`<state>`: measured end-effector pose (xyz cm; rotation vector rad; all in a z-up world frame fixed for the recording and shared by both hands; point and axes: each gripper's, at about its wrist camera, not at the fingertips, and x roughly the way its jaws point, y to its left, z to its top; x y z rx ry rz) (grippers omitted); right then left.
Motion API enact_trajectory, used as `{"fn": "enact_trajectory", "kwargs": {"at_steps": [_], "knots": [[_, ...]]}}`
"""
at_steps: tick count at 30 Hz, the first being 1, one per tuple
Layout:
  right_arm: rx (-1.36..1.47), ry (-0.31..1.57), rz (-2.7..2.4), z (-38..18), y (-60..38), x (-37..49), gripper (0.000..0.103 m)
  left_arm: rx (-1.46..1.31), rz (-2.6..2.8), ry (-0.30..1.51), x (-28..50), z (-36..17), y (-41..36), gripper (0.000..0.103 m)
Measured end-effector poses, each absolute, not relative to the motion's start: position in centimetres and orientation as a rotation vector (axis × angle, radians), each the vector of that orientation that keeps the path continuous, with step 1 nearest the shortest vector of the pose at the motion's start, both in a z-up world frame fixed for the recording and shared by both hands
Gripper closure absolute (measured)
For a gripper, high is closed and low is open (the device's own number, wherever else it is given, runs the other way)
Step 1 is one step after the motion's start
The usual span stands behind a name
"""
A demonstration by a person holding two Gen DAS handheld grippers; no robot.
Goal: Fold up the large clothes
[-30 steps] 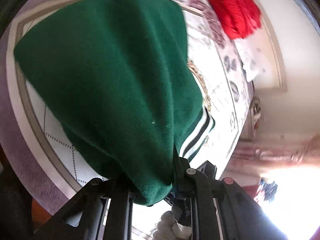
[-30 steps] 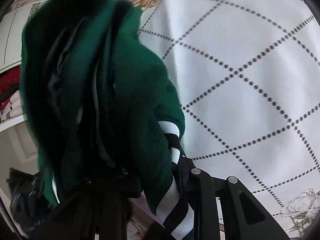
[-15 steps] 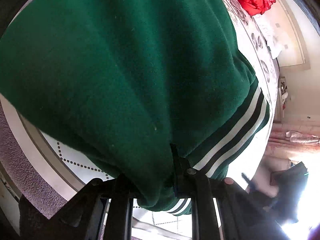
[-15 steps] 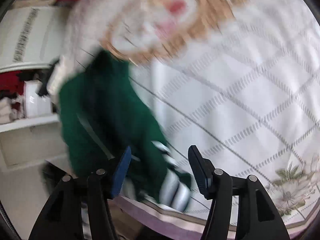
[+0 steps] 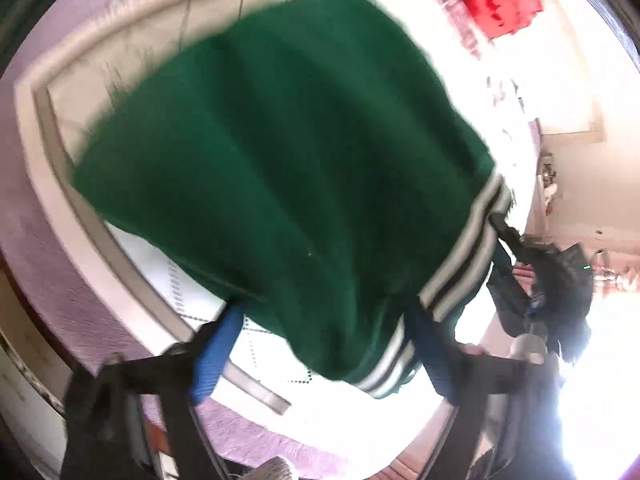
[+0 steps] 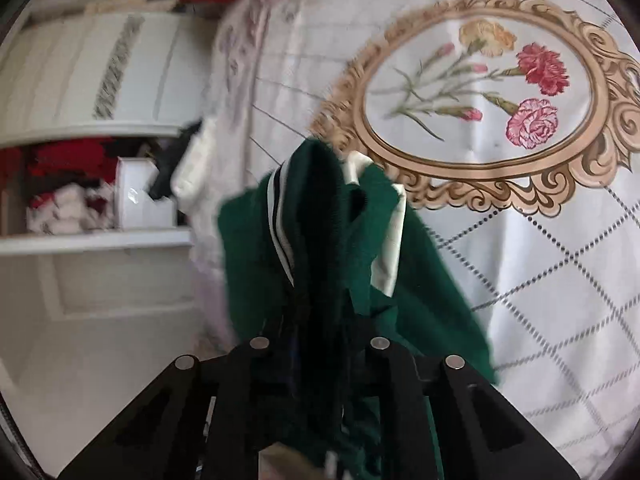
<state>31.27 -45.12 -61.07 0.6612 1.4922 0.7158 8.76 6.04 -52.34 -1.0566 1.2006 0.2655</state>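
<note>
One green jacket (image 5: 280, 168), left tongs (image 5: 320, 344) opening, right tongs (image 6: 320, 340) closing on it

no readable text, labels, brands or numbers

Strong daylight floods the left wrist view from about four o'clock, burning that corner to white glare and washing out the bedspread (image 5: 516, 92) toward two o'clock. Motion blur smears this view, softening the green garment (image 5: 280, 168) at its edges. The right wrist view is evenly lit; its shelf (image 6: 96, 236) at nine o'clock is blurred, and both views bend into dark rims.
</note>
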Motion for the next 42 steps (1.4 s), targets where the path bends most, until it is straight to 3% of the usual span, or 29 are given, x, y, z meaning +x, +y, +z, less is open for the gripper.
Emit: {"fn": "enact_trajectory", "kwargs": {"at_steps": [3, 7, 9, 11, 12, 16, 17, 18, 19, 20, 21, 26, 30, 31, 32, 34, 40, 42], "knots": [[0.788, 1.471, 0.681, -60.6, -47.4, 32.3, 0.097, -0.946, 0.294, 1.176, 8.7, -49.3, 7.8, 0.019], [0.584, 1.583, 0.568, -61.9, -46.9, 33.4, 0.088, -0.833, 0.388, 1.174, 10.6, -48.4, 10.6, 0.019], [0.598, 1.59, 0.601, -62.4, -46.6, 33.4, 0.07, -0.819, 0.409, 1.165, 11.7, -48.9, 12.3, 0.019], [0.554, 1.545, 0.581, -61.7, -47.0, 33.1, 0.016, -0.797, 0.423, 1.161, 11.9, -49.5, 13.8, 0.019], [0.555, 1.523, 0.583, -61.7, -46.6, 33.1, 0.013, -0.784, 0.427, 1.167, 12.3, -49.9, 14.4, 0.019], [0.629, 1.531, 0.638, -62.6, -45.1, 33.5, 0.013, -0.731, 0.415, 1.211, 14.5, -51.9, 16.0, 0.019], [0.614, 1.517, 0.654, -63.2, -43.6, 33.6, 0.022, -0.715, 0.408, 1.221, 14.7, -51.8, 15.9, 0.019], [0.577, 1.496, 0.645, -63.3, -42.6, 33.7, 0.042, -0.694, 0.394, 1.233, 15.5, -52.2, 16.0, 0.019], [0.491, 1.484, 0.593, -63.1, -41.8, 33.6, 0.078, -0.657, 0.389, 1.258, 15.9, -52.4, 16.0, 0.019], [0.439, 1.475, 0.549, -62.3, -41.3, 33.4, 0.089, -0.637, 0.38, 1.273, 16.3, -52.4, 16.1, 0.019], [0.457, 1.455, 0.535, -61.9, -40.9, 33.4, 0.091, -0.623, 0.364, 1.281, 16.4, -52.4, 16.2, 0.019], [0.477, 1.292, 0.497, -54.7, -41.0, 32.5, 0.092, -0.582, 0.313, 1.322, 16.6, -53.3, 17.0, 0.019], [0.365, 1.346, 0.327, -57.9, -42.4, 35.4, 0.091, -0.524, 0.269, 1.389, 17.3, -56.0, 16.1, 0.015], [0.306, 1.389, 0.285, -60.3, -42.2, 36.5, 0.084, -0.53, 0.255, 1.386, 17.5, -56.6, 15.9, 0.013], [0.271, 1.462, 0.251, -62.6, -42.2, 37.5, 0.064, -0.522, 0.256, 1.393, 17.8, -57.1, 15.7, 0.011], [0.254, 1.521, 0.211, -63.5, -42.5, 38.1, 0.049, -0.494, 0.247, 1.397, 18.2, -57.4, 15.4, 0.011], [0.192, 1.385, 0.236, -53.9, -42.7, 31.3, 0.046, -0.498, 0.215, 1.349, 17.4, -53.9, 14.2, 0.011], [0.207, 1.408, 0.338, -53.1, -41.3, 27.9, 0.046, -0.416, 0.201, 1.367, 17.0, -53.7, 12.5, 0.011]]}}
